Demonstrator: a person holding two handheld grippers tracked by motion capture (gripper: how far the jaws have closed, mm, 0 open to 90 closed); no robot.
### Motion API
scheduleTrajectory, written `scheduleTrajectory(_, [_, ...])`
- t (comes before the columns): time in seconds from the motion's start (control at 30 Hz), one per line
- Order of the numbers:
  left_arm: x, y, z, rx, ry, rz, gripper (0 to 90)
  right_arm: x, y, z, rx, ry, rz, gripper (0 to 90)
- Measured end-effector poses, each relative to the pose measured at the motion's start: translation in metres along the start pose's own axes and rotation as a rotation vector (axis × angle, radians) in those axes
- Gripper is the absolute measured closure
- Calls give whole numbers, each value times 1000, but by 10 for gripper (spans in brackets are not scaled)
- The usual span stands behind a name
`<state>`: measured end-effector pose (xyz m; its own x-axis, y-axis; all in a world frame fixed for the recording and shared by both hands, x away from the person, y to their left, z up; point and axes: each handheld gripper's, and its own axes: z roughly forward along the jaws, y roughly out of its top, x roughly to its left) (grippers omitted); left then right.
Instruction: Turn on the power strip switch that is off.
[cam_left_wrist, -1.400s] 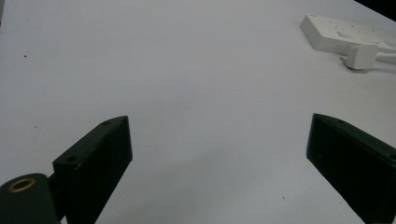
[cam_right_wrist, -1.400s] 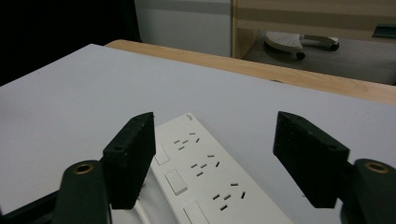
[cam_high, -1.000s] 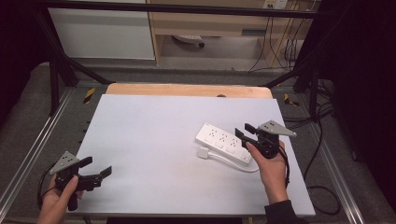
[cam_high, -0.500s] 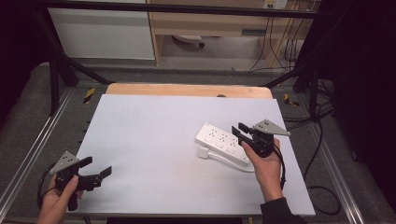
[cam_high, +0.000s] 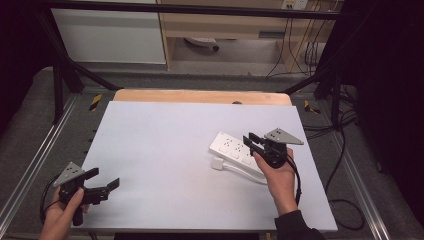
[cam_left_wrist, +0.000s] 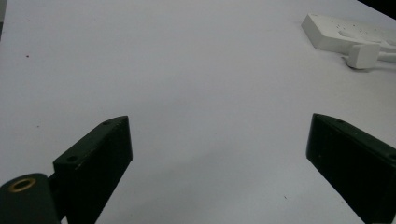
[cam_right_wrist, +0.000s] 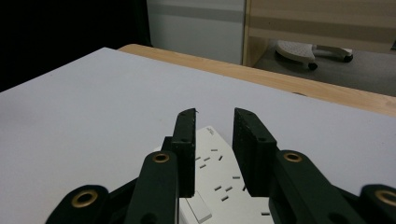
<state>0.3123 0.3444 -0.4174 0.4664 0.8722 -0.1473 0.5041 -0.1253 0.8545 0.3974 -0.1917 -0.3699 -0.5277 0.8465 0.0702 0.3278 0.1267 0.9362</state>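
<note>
A white power strip (cam_high: 231, 146) lies at an angle on the right half of the white table (cam_high: 165, 145), with its white plug (cam_high: 218, 164) and cable (cam_high: 246, 173) beside its near edge. My right gripper (cam_high: 252, 140) hovers just over the strip's right part; its jaws stand a narrow gap apart with nothing between them. In the right gripper view the strip (cam_right_wrist: 219, 179) runs under the right gripper (cam_right_wrist: 215, 116). My left gripper (cam_high: 106, 180) rests wide open at the table's front left corner, far from the strip. The left gripper view has the left gripper (cam_left_wrist: 219, 154) empty, with the strip (cam_left_wrist: 345, 30) and plug (cam_left_wrist: 364, 55) far off.
A wooden strip (cam_high: 200, 96) borders the table's far edge. Metal rails (cam_high: 35, 165) run along both sides, and cables (cam_high: 345, 200) lie on the floor at the right. A white cabinet (cam_high: 110, 35) and a wooden shelf (cam_high: 235, 25) stand beyond the table.
My right gripper has slid left over the power strip, toward its middle. The left gripper has stayed put.
</note>
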Motion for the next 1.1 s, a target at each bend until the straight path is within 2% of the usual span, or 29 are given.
scheduleTrajectory(1.1, [0,-1,2,17,11,-1,72,0,-15,20,57,1,7,821])
